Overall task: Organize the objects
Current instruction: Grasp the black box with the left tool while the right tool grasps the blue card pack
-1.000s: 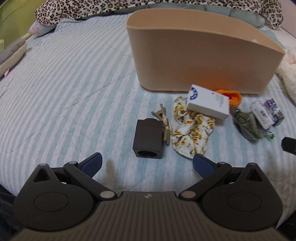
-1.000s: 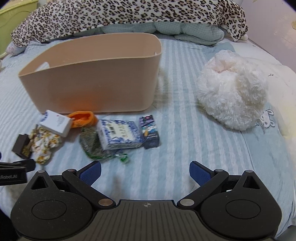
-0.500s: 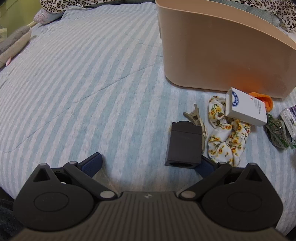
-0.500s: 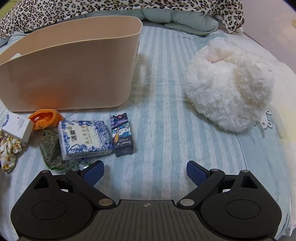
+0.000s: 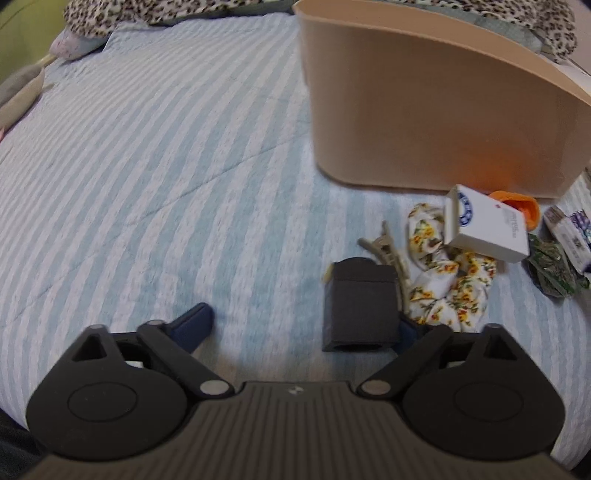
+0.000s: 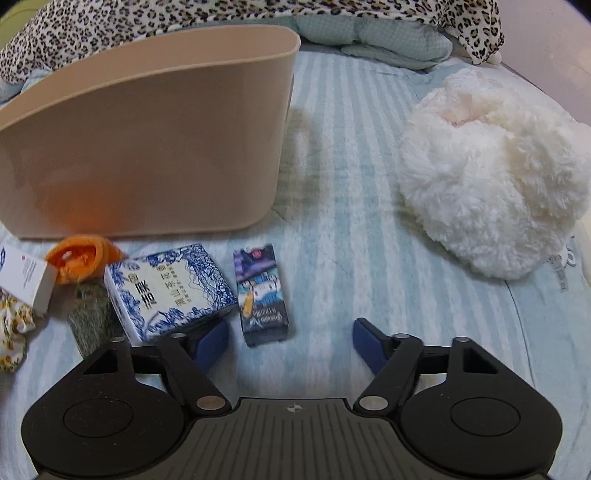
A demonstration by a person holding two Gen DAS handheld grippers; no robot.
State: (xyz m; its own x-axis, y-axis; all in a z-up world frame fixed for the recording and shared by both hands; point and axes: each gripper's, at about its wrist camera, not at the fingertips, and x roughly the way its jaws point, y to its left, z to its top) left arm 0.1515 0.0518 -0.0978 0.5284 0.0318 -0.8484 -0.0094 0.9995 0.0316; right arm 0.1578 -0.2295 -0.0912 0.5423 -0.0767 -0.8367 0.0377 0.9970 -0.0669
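From the left wrist, the beige bin [image 5: 436, 110] is seen standing on the striped bed [image 5: 147, 166], its inside hidden. A dark matte box [image 5: 360, 306] lies between the left tool's [image 5: 301, 326] parted fingers. From the right wrist, a purple illustrated carton [image 6: 260, 291] lies between the spread fingers of the right tool [image 6: 291, 339], beside a blue-and-white box [image 6: 170, 291].

The setting is a bed [image 5: 155, 155] covered with a quilted spread in pale blue and white stripes. A leopard-print blanket [image 6: 122, 22] lies bunched along the far edge, with a pale green checked pillow [image 6: 373, 40] tucked under it. A fluffy white cushion [image 6: 491, 184] rests on the spread to the right. At the far left, a yellow-green surface [image 5: 18, 33] shows beyond the bed. Light is soft and even.
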